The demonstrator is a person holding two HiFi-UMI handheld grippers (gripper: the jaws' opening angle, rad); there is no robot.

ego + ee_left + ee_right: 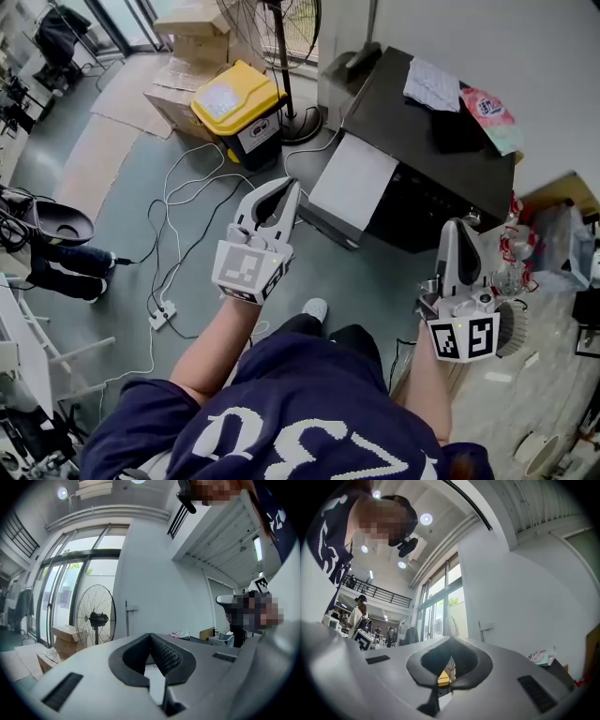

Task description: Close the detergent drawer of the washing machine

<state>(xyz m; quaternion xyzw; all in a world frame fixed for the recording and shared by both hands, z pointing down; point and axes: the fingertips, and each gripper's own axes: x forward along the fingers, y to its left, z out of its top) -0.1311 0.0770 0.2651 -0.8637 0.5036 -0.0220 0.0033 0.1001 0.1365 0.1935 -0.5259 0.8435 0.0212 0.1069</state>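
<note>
Head view shows us the washing machine (441,173) at upper right, its detergent drawer not clear to us. Our left gripper (284,187) and right gripper (457,230) hover near it, jaws together on nothing. A yellow bin (236,98) sits beyond.

Head view looks steeply down; both gripper views share the fan (95,616).

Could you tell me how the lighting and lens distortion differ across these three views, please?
Head view: even daylight, sharp, little glare on the dark top of the washing machine. Left gripper view: strong fisheye bend, black corners, windows washed out. Right gripper view: same bend, ceiling lights flare white.
</note>
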